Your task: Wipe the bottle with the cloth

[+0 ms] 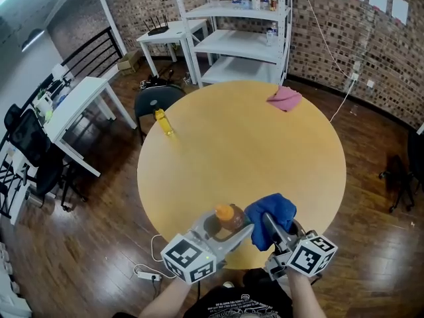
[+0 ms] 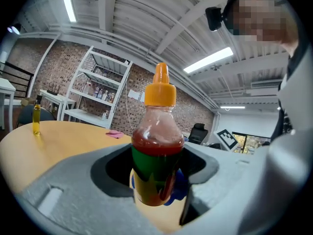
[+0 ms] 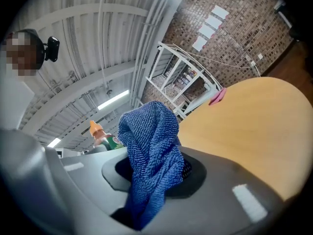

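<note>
A small bottle with an orange cap, red sauce and a green label stands upright between my left gripper's jaws, which are shut on it. In the head view the bottle is held over the round table's near edge by the left gripper. My right gripper is shut on a blue cloth, bunched just right of the bottle. The cloth rises from the jaws in the right gripper view, and the bottle shows behind it at left.
The round wooden table carries a small yellow bottle at its far left edge and a pink cloth at its far edge. White shelves, white desks and dark chairs stand beyond the table.
</note>
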The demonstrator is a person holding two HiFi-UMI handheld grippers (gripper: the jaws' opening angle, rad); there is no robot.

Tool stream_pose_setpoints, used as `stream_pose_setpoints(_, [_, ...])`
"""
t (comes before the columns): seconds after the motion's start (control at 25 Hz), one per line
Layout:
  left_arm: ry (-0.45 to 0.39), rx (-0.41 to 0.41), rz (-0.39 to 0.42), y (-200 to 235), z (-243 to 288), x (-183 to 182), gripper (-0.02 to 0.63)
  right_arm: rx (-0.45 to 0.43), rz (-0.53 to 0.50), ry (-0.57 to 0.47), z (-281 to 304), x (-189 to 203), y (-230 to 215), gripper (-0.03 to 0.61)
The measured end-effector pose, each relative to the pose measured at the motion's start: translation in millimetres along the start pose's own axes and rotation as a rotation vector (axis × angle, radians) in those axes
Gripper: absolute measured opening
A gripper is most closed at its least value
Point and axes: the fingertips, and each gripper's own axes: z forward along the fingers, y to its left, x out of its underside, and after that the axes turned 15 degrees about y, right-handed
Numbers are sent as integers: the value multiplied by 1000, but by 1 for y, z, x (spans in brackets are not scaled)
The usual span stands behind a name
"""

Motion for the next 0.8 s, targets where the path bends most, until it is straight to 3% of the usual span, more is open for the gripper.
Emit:
stream_pose_setpoints(0.24, [-16, -14, -69, 8, -1, 1, 276, 83, -100, -130, -15, -34, 13, 107])
stream_pose_setpoints(0.44, [-42, -14, -71, 5, 3, -10, 276, 82, -106, -124, -4, -25, 23, 107])
stream_pose_setpoints(0.8, [-24, -100, -88, 26, 10, -6, 276, 42, -82, -113, -1, -7, 35, 107])
